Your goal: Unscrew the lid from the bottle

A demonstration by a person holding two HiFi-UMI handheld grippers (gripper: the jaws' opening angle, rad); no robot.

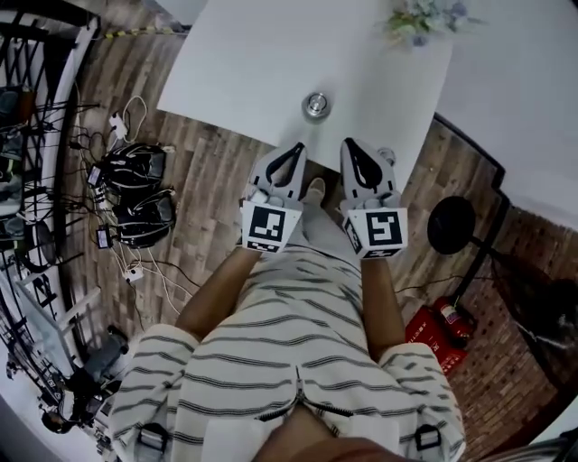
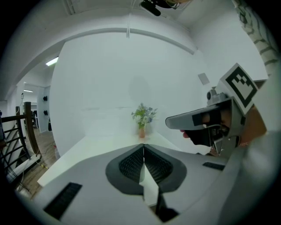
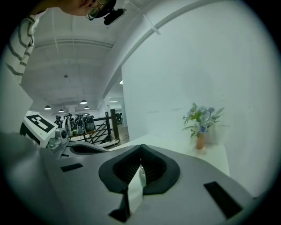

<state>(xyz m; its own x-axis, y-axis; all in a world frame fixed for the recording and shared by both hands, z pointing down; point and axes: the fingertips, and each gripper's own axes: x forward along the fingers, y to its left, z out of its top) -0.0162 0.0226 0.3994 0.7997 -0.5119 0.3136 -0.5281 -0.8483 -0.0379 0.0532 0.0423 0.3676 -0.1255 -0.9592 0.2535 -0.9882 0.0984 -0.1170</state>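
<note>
The bottle [image 1: 316, 106] stands on the white table [image 1: 235, 63] near its front edge; from above I see its round metal lid. My left gripper [image 1: 295, 148] and right gripper [image 1: 349, 143] hover side by side just short of that edge, a little nearer than the bottle and apart from it. Both are shut with nothing between the jaws. In the left gripper view the left gripper [image 2: 143, 151] shows its pads pressed together, and the right gripper [image 2: 193, 121] is beside it. The right gripper view has the right gripper [image 3: 140, 151] closed the same way.
A small vase of flowers [image 1: 424, 18] stands at the table's far end. On the wooden floor at left lie black bags and cables [image 1: 135, 194] beside a black railing [image 1: 36, 135]. A fan base [image 1: 452, 224] and a red extinguisher [image 1: 442, 329] are at right.
</note>
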